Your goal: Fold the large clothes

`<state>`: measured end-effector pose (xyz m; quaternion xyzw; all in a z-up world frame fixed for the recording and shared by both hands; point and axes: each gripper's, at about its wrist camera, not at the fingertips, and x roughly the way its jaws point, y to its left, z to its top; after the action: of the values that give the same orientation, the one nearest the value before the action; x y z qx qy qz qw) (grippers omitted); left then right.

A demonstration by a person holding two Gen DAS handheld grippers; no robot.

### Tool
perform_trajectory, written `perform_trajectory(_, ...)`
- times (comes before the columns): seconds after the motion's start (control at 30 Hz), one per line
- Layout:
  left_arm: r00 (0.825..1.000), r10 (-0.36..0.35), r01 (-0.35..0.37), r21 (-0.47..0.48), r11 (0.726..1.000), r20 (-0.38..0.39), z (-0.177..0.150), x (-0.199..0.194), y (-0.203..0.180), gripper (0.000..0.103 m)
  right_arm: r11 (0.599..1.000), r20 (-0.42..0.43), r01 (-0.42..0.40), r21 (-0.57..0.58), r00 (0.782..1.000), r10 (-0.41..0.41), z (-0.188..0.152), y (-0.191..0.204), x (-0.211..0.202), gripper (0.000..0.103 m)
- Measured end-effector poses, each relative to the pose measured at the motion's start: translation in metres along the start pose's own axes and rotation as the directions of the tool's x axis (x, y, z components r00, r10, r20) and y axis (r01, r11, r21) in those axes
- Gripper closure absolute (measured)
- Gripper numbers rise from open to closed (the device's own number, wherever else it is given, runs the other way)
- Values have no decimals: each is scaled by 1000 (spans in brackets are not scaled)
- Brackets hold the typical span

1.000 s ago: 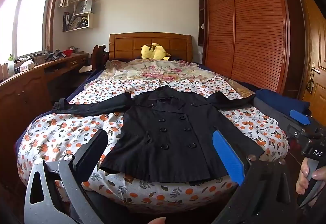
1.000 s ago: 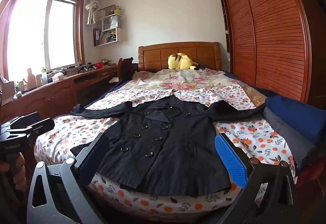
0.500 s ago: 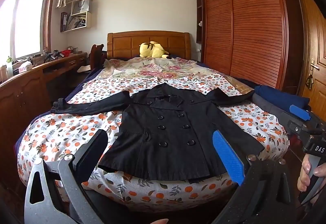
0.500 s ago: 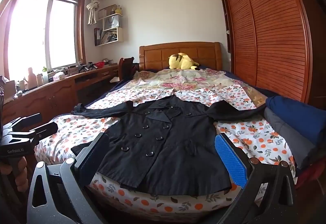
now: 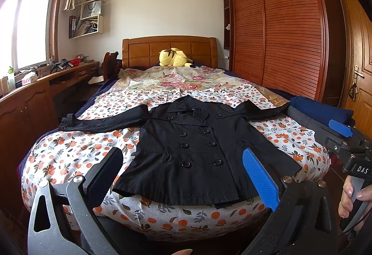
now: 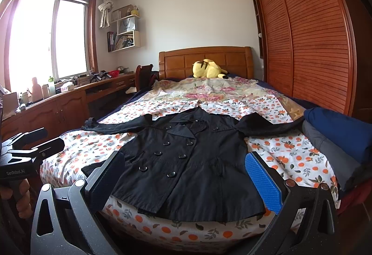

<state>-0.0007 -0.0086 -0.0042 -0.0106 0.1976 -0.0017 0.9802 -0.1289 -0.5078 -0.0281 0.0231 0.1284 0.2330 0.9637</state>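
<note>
While both grippers hang off the foot of the bed [image 5: 69, 157], nothing is gripped. Left gripper [image 5: 183, 166]: jaws wide apart, empty, short of the mattress edge, aimed at the coat hem. Right gripper [image 6: 186, 171]: jaws likewise spread, empty, same standoff from the bed's foot end; its blue pad [image 6: 262, 183] is clearly visible.

Black double-breasted coat [image 5: 197, 145] lies flat, front up, buttoned, on the bed's foot half. Hem sits at the foot edge, slightly overhanging; collar points toward the headboard [image 5: 169, 50]. Both sleeves are spread out sideways: one reaches the window-side edge of the bed, the other runs to the wardrobe-side edge, where its cuff end touches or goes under a stack of folded clothes [image 6: 337, 138] (navy on grey); cannot tell which.

Yellow plush toy [image 5: 174, 57] is at the head of the bed against the headboard. Floral sheet [image 5: 172, 78] covers the bed's head half, just beyond the coat collar.
</note>
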Motion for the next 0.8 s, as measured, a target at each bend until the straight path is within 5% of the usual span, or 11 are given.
perform_trajectory(0.8,1000,5,-5,4,1000,3,2,-5,2,0,1000,0,1,-6,1000,-1,-2,2,0,0)
